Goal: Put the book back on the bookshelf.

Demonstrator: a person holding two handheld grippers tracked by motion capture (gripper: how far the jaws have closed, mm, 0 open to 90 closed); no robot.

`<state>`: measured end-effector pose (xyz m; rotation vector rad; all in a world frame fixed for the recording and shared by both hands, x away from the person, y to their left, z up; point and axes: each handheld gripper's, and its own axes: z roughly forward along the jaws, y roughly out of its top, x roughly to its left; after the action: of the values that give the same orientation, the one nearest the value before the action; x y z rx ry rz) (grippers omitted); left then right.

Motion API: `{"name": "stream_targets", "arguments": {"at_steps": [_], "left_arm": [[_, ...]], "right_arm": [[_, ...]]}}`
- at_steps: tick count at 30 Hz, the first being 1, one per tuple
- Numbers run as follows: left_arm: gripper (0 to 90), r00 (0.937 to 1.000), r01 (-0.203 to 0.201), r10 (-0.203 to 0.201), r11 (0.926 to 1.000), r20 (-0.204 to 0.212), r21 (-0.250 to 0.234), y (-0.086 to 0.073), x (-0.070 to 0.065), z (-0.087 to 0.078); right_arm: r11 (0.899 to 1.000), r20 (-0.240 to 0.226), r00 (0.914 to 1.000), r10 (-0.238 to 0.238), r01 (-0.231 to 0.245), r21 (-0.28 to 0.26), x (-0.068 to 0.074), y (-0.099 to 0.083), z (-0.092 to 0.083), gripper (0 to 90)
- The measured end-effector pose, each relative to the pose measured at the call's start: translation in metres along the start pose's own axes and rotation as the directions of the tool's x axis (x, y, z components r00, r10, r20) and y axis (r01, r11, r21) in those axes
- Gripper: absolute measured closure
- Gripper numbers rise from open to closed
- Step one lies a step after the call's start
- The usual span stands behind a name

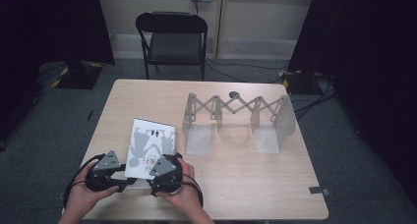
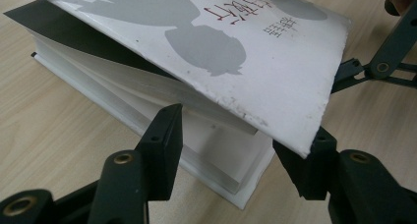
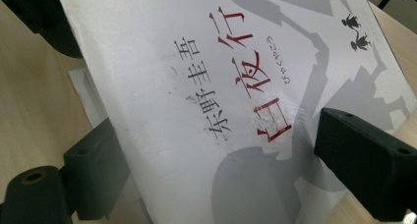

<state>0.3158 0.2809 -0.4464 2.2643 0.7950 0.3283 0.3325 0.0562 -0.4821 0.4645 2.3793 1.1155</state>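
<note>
1. White book (image 1: 150, 148) with grey silhouette art and red-and-black lettering on the cover; thick block of white pages, black inside the lifted cover, as seen in the left gripper view.
2. Lies near the front edge of the table, left of centre, just ahead of both hands.
3. Front cover (image 2: 255, 62) raised off the page block at the near corner, tilted up.
4. Left gripper (image 1: 115, 177) at the book's near left corner; jaws apart, one beside the page block, the other under the lifted cover's corner; whether the pads press cannot be told.
5. Right gripper (image 1: 164, 170) at the near right corner; one jaw above the cover, one below it; a true clamp on the cover cannot be told.
6. Pale wooden table (image 1: 236, 184), bare near the front right.
7. Grey folding scissor-style rack (image 1: 236, 118) standing well apart, farther back on the table.
8. Black folding chair (image 1: 172, 40) beyond the far edge; grey carpet, cables, dark curtains at both sides.
</note>
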Motion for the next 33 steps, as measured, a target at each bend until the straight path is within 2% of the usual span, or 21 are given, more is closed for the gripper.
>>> {"name": "stream_targets", "arguments": {"at_steps": [6, 10, 13, 17, 18, 19, 21, 23, 24, 25, 27, 29, 30, 31, 32, 33], "left_arm": [[45.7, 1.0000, 0.000, 0.000, 1.0000, 0.002, -0.003, 0.000, 0.000, 0.000], [45.7, 0.9999, 0.014, -0.014, 0.9998, 0.001, -0.011, 0.000, -0.001, 0.001], [45.8, 1.0000, 0.001, -0.001, 1.0000, 0.001, -0.002, 0.000, 0.000, 0.000], [45.9, 1.0000, 0.003, -0.003, 1.0000, 0.003, 0.000, 0.000, 0.000, 0.000], [45.9, 0.9997, 0.024, -0.024, 0.9997, 0.006, -0.009, -0.001, 0.000, 0.001], [45.9, 0.9999, 0.010, -0.010, 0.9999, 0.009, 0.000, -0.001, 0.001, 0.001], [45.9, 0.9999, 0.010, -0.010, 0.9999, 0.014, -0.004, -0.001, 0.001, 0.000], [46.0, 0.9998, 0.014, -0.014, 0.9998, 0.016, -0.014, -0.002, 0.002, 0.000], [46.2, 0.9999, 0.012, -0.011, 0.9991, 0.011, -0.041, -0.003, 0.003, 0.000], [47.1, 0.9999, 0.012, -0.011, 0.9991, 0.011, -0.041, -0.003, 0.003, 0.000], [46.7, 1.0000, -0.001, 0.001, 0.9986, 0.006, -0.054, -0.003, 0.003, 0.003], [45.4, 0.9999, 0.003, -0.003, 0.9978, 0.010, -0.066, -0.004, 0.004, 0.004], [40.9, 0.9996, 0.023, -0.022, 0.9953, 0.015, -0.094, -0.005, 0.006, 0.005], [35.0, 0.9996, 0.023, -0.022, 0.9953, 0.015, -0.094, -0.005, 0.006, 0.005], [30.7, 0.9998, 0.012, -0.013, 0.9961, -0.013, -0.087, -0.005, 0.006, 0.006], [27.8, 0.9998, 0.012, -0.013, 0.9961, -0.013, -0.087, -0.005, 0.006, 0.006]], "right_arm": [[1.000, 0.020, 0.9997, -0.016, 0.016, 0.003, 0.003, 0.002, 0.002, 9.9], [0.999, 0.038, 0.9982, -0.047, 0.047, 0.009, 0.004, 0.004, 0.005, 9.7], [0.997, 0.052, 0.9962, -0.070, 0.069, 0.016, 0.006, 0.006, 0.008, 9.7], [0.997, 0.076, 0.9937, -0.082, 0.081, 0.008, 0.009, 0.007, 0.012, 9.7], [0.996, 0.078, 0.9930, -0.089, 0.089, 0.006, 0.009, 0.007, 0.012, 10.0], [0.996, 0.076, 0.9928, -0.092, 0.092, 0.005, 0.009, 0.007, 0.012, 10.3], [0.996, 0.074, 0.9929, -0.093, 0.093, 0.005, 0.008, 0.007, 0.012, 10.9], [0.995, 0.059, 0.9929, -0.104, 0.104, 0.008, 0.006, 0.008, 0.010, 15.3], [0.992, 0.058, 0.9904, -0.125, 0.126, 0.000, 0.006, 0.009, 0.008, 18.7], [0.992, 0.058, 0.9904, -0.125, 0.126, 0.000, 0.006, 0.009, 0.008, 18.7], [0.987, 0.072, 0.9844, -0.160, 0.160, 0.010, 0.006, 0.010, 0.007, 25.3], [0.984, 0.075, 0.9817, -0.175, 0.175, 0.016, 0.006, 0.010, 0.006, 27.2], [0.980, 0.083, 0.9767, -0.198, 0.197, 0.020, 0.005, 0.011, 0.004, 33.0], [0.980, 0.083, 0.9767, -0.198, 0.197, 0.020, 0.005, 0.011, 0.004, 33.0], [0.978, 0.091, 0.9738, -0.208, 0.206, 0.027, 0.003, 0.013, 0.001, 37.0], [0.978, 0.091, 0.9738, -0.208, 0.206, 0.027, 0.003, 0.013, 0.001, 37.0]]}}
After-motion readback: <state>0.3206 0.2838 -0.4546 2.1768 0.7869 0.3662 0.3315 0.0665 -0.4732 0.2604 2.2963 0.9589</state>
